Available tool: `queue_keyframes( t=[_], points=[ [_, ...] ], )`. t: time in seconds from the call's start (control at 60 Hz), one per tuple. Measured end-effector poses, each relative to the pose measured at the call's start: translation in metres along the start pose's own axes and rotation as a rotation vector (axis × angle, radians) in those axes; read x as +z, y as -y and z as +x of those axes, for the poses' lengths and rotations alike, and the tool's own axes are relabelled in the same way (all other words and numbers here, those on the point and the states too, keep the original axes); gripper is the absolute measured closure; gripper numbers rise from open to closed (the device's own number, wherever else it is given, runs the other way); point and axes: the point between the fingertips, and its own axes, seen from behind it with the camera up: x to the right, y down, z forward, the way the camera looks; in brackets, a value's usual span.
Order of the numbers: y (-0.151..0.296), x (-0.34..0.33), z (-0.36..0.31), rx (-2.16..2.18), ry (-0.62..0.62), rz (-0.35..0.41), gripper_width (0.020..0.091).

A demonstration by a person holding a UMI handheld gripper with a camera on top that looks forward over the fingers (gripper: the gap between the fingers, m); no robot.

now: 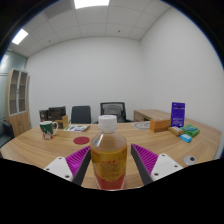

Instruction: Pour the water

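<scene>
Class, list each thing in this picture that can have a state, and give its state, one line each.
Bottle: upright, white cap on, holding amber liquid, between the claw's fingers.
Claw: fingers close on either side of the bottle; contact unclear.
Mug: upright on the table.
Office chairs: unoccupied, behind the table.

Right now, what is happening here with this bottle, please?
A hand-held gripper has a bottle of amber liquid between its two fingers, upright, with its white cap on. Whether the pads press it cannot be told. Beyond it, on the wooden table, stands a cup. Nothing is being poured yet.
</scene>
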Motion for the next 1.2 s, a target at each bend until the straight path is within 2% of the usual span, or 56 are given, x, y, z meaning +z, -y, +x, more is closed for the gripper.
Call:
queue_keyframes(
  t=[0.033, 0.05, 0.067, 0.083, 0.133, 0.183, 0.317, 0.45, 0.533, 0.717, 0.833, 0.9, 0.95, 1.133, 1.2],
  points=[
    [-0.001, 0.008, -0.002, 0.005, 0.007, -0.002, 0.0275],
    [-0.002, 0.01, -0.004, 0.008, 0.01, -0.006, 0.0321],
    [-0.005, 0.013, -0.006, 0.012, 0.013, -0.012, 0.0409],
    [-0.007, 0.015, -0.007, 0.014, 0.013, -0.02, 0.0543],
    [-0.003, 0.017, -0.002, 0.006, -0.019, 0.004, 0.0534],
    [-0.001, 0.017, -0.001, -0.017, -0.042, 0.03, 0.0558],
    [-0.001, 0.021, -0.004, -0.03, -0.064, 0.036, 0.0659],
    [0.006, 0.027, -0.018, -0.173, -0.071, 0.03, 0.0676],
    [0.04, 0.04, -0.04, -0.289, -0.073, 0.059, 0.0674],
    [0.151, 0.1, -0.139, -0.82, -0.094, 0.196, 0.0676],
    [0.195, 0.139, -0.214, -1.209, -0.147, 0.292, 0.0677],
    [0.192, 0.167, -0.253, -1.404, -0.172, 0.295, 0.0678],
    [0.178, 0.187, -0.274, -1.552, -0.182, 0.269, 0.0679],
    [0.132, 0.237, -0.297, -2.075, -0.208, 0.184, 0.0677],
    [0.125, 0.243, -0.298, -2.164, -0.229, 0.189, 0.068]
  ],
)
